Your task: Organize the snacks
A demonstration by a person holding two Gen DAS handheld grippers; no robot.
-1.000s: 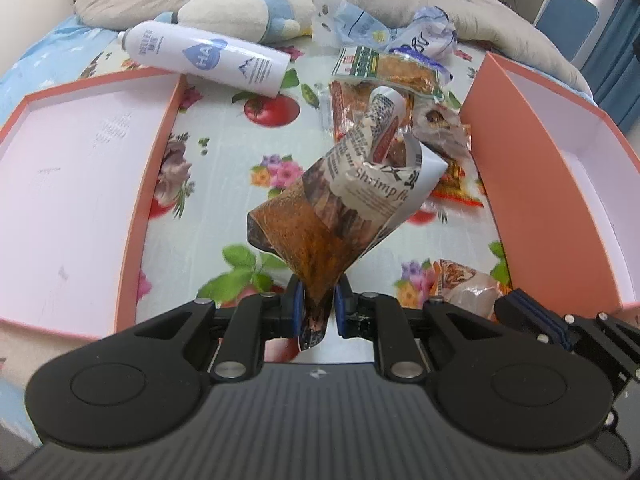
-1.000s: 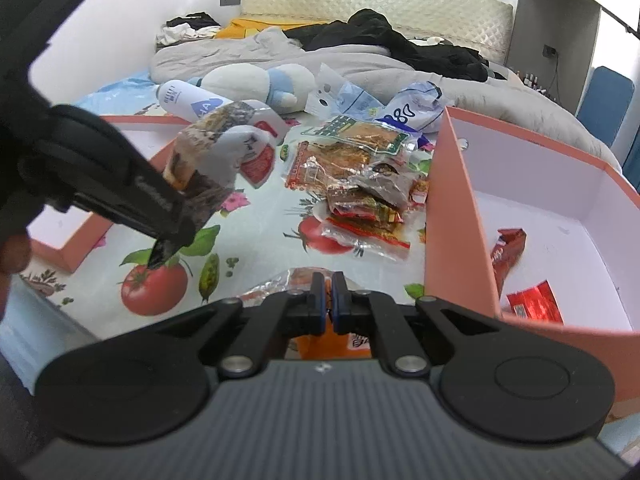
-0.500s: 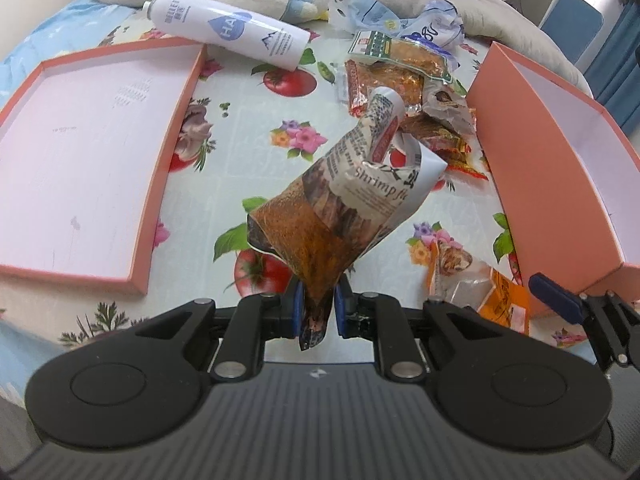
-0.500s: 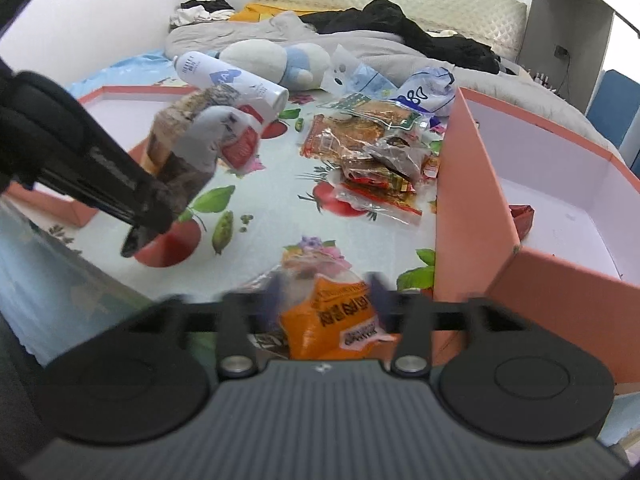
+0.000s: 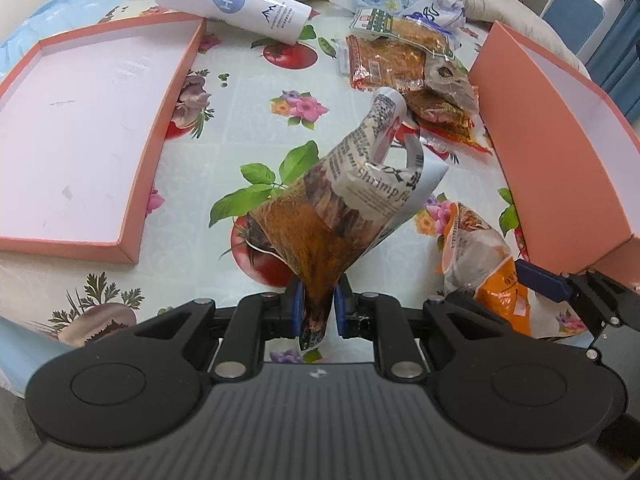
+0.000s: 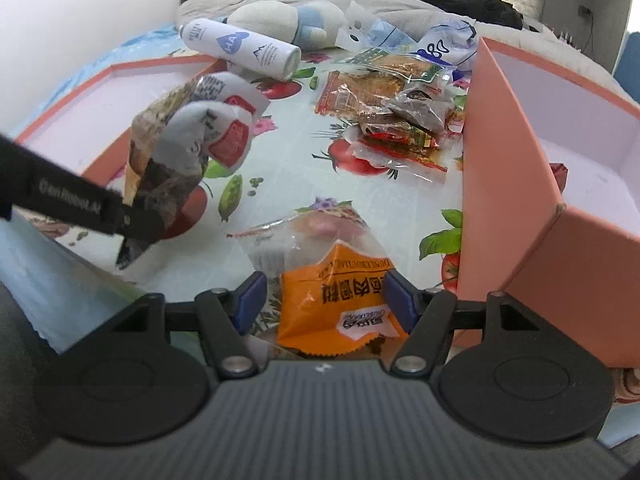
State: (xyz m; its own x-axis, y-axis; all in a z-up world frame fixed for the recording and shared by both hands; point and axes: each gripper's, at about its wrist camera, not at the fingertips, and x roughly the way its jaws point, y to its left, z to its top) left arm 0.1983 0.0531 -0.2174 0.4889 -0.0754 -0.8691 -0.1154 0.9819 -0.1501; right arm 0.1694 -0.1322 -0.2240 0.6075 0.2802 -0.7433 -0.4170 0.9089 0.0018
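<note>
My left gripper [image 5: 317,309] is shut on the bottom corner of a newsprint-patterned shrimp snack bag [image 5: 344,196] and holds it up above the flowered tablecloth; the bag also shows in the right wrist view [image 6: 188,148]. My right gripper [image 6: 326,298] is open, its blue pads [image 6: 252,296] on either side of an orange and clear snack packet [image 6: 332,296] that lies on the cloth; that packet also shows in the left wrist view [image 5: 480,256]. A pile of snack packets [image 6: 392,120] lies farther back. A deep pink box [image 6: 516,152] stands at the right with red packets [image 6: 558,174] inside.
A shallow pink box lid [image 5: 80,120] lies at the left. A white bottle [image 5: 232,4] lies on its side at the back, with a plush toy [image 6: 288,20], plastic bags and bedding behind it. The table's front edge is just under both grippers.
My right gripper has opened from shut and drawn back, so the orange packet now lies between its fingers. My left gripper has pulled back with the shrimp bag still in it.
</note>
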